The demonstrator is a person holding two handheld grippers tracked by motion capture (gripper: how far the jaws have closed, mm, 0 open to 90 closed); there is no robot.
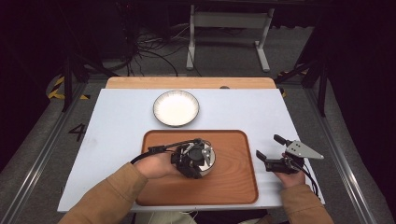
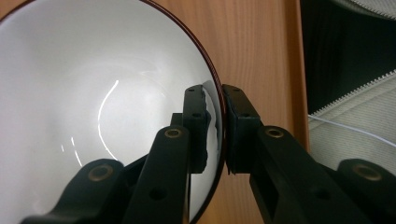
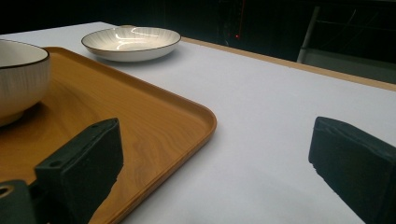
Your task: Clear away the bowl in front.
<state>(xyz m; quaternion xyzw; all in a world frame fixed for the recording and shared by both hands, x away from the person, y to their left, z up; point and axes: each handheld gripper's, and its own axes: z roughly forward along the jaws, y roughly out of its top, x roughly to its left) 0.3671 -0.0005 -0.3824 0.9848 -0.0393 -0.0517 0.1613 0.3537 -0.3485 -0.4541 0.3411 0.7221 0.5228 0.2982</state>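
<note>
— High view first: where is the bowl (image 1: 205,156)?

— On the wooden tray (image 1: 233,186), left of its middle, under the left gripper (image 1: 192,161). A plate (image 1: 176,108) sits on the white table (image 1: 116,121) just beyond the tray, apart from it.

— And the hold?

— Left gripper view shows it best: the jaws are pinched on the bowl's rim (image 2: 223,126), one pad inside against the white glaze, the other outside. So that tool is clamped on the bowl. The right gripper (image 1: 275,161) rests at the tray's right edge with jaws spread wide, holding nothing; its own view has the tray corner (image 3: 196,116) between them.

— How would you expect the bowl to handle?

— It looks like glazed ceramic: stiff, fairly heavy for a one-sided pinch, smooth and likely slippery. Held at one point of the rim, I'd judge it will want to tip away from the jaws. A firm, deep bite over the rim is the right place; a knock against the tray or plate could chip it.
</note>
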